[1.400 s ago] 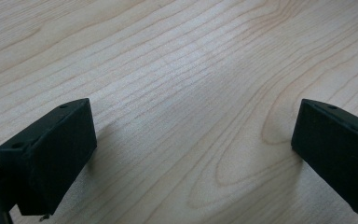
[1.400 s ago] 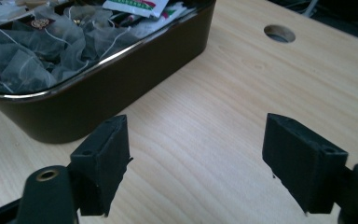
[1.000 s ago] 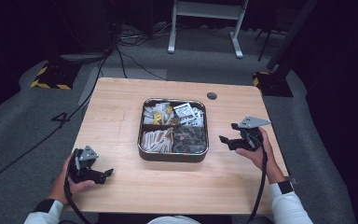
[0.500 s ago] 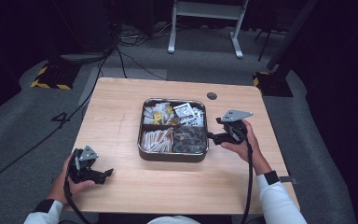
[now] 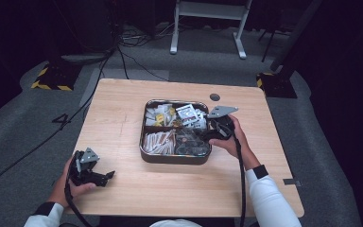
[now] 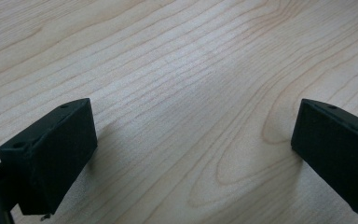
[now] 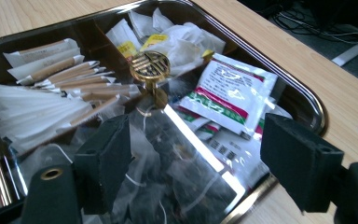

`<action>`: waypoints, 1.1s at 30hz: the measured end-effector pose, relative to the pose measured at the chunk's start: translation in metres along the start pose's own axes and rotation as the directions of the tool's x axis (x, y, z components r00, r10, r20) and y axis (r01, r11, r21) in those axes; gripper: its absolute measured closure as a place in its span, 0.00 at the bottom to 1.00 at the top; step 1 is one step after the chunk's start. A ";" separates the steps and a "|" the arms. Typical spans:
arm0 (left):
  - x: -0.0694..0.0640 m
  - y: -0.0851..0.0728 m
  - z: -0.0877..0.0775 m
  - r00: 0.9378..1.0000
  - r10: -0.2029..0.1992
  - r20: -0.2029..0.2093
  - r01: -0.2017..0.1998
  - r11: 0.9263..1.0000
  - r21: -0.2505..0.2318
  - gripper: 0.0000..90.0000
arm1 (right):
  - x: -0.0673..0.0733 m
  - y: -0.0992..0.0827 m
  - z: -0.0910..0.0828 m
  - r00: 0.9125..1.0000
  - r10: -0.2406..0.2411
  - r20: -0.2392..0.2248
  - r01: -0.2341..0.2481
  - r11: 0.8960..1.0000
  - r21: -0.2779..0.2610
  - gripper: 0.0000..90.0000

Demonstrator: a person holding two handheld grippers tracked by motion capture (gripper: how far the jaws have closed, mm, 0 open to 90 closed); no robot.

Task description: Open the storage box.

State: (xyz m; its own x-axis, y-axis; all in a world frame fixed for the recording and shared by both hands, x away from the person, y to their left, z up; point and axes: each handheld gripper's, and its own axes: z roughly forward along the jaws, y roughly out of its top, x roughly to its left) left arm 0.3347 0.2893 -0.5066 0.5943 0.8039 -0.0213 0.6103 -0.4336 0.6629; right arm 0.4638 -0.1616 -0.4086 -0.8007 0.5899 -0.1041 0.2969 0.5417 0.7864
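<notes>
A metal tray (image 5: 175,159) with four compartments and a gold knob (image 7: 150,65) at its middle sits in the centre of the wooden table. My right gripper (image 5: 202,137) hangs over the tray's near-right compartment, open, its jaws pointing left. In the right gripper view its gripper (image 7: 200,154) has clear sachets (image 7: 177,186) below the jaws and nothing between them. White and green packets (image 7: 228,88) lie to the right of the knob and paper stick packets (image 7: 51,93) to its left. My left gripper (image 5: 108,175) rests open near the table's front left; its gripper (image 6: 193,144) spans bare wood.
White tea bags with yellow tags (image 7: 168,37) fill the tray's far compartment. A round cable hole (image 5: 214,97) sits in the table behind the tray. The tray rim (image 7: 303,100) curves close to my right jaw. Cables and a stand's legs (image 5: 208,28) lie on the floor beyond.
My right gripper has moved left, from beside the tray's right edge to over its right side. The left gripper has stayed in place.
</notes>
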 end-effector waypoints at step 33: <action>0.000 -0.001 0.000 1.000 -0.005 -0.002 0.005 1.000 -0.001 0.00 | 0.021 0.034 0.082 0.997 -0.042 -0.067 0.049 0.993 0.110 0.33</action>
State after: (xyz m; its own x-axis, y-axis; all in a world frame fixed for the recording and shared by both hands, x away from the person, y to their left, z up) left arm 0.3340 0.2896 -0.5067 0.5902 0.8069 -0.0226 0.6124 -0.4294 0.6637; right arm 0.4993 -0.0817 -0.4337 -0.8457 0.5250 -0.0958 0.3123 0.6325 0.7088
